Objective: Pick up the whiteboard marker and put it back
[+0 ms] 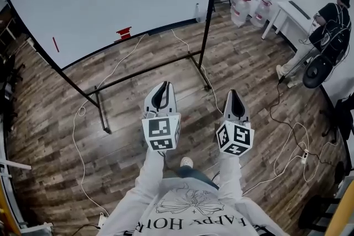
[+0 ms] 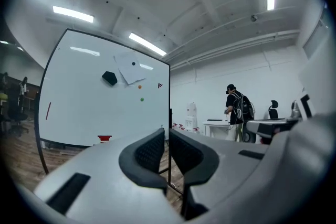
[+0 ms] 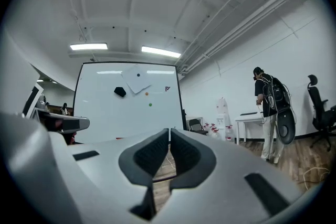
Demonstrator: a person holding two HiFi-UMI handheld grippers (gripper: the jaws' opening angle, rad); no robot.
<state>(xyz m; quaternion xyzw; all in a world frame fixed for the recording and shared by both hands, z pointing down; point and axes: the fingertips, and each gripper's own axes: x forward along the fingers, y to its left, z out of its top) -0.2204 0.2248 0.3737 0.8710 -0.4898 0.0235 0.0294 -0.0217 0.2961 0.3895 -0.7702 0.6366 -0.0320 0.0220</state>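
Ahead of my fingers stands the large white whiteboard on a black frame (image 1: 83,3). What looks like the slim red whiteboard marker (image 1: 55,44) lies against its left part, well apart from them. My left gripper (image 1: 162,85) and right gripper (image 1: 233,94) are both pinched together, empty.

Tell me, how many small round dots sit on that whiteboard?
3: a dark dot on the paper sheet, an orange dot just below the sheet, and a green dot under the orange one.
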